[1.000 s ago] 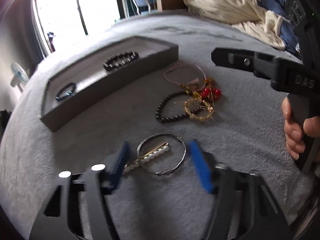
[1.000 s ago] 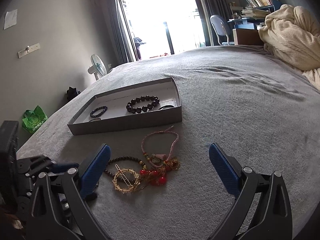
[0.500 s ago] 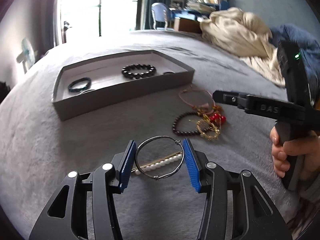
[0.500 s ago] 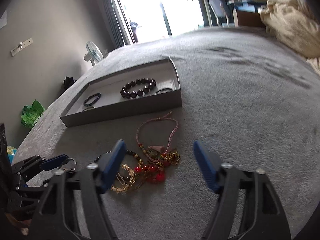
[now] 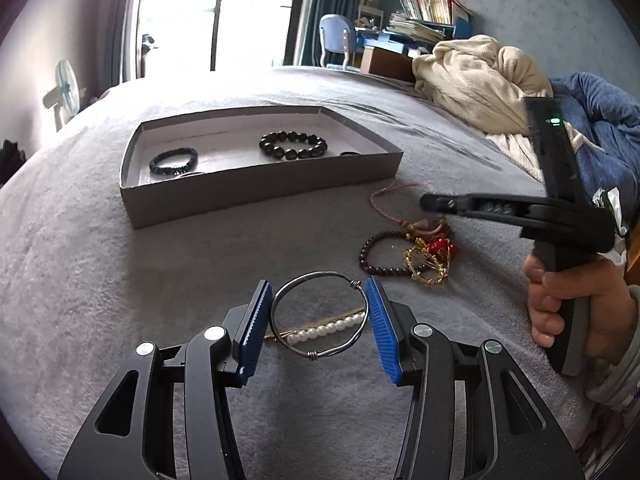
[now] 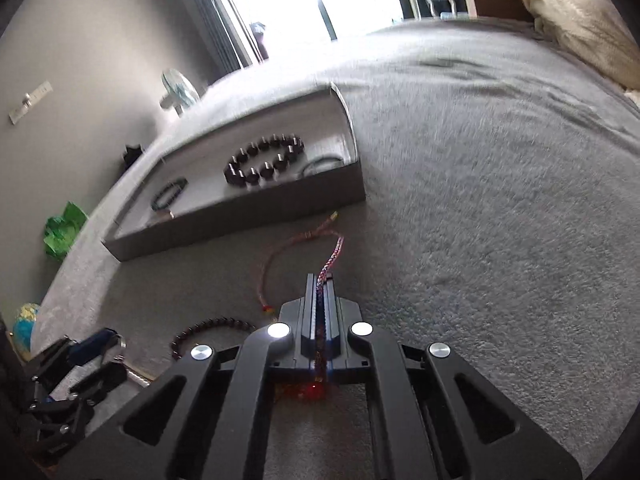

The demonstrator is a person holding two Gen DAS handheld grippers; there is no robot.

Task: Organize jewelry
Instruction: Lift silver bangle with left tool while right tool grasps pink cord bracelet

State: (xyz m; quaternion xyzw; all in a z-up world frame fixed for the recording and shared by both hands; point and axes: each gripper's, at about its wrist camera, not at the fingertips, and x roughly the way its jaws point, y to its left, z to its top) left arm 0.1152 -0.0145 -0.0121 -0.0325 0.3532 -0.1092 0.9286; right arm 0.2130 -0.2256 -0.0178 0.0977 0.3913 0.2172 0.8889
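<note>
The right gripper (image 6: pixel 319 292) had clamped fully shut on the pink braided cord bracelet (image 6: pixel 334 254), pinching the thin cord so it could be drawn free of the tangled heap and carried to the shallow grey cardboard tray (image 5: pixel 256 196) on the grey blanket (image 5: pixel 120 280). The left gripper (image 5: pixel 318 312) stood half open, its blue pads against either side of the silver wire bangle (image 5: pixel 316 314), which lay over a pearl hair clip (image 5: pixel 328 328), seemingly gripping it for the same trip.

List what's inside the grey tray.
In the grey tray: a large black bead bracelet, a small dark blue bead bracelet and a thin ring. The near wall hides part of the floor.
</note>
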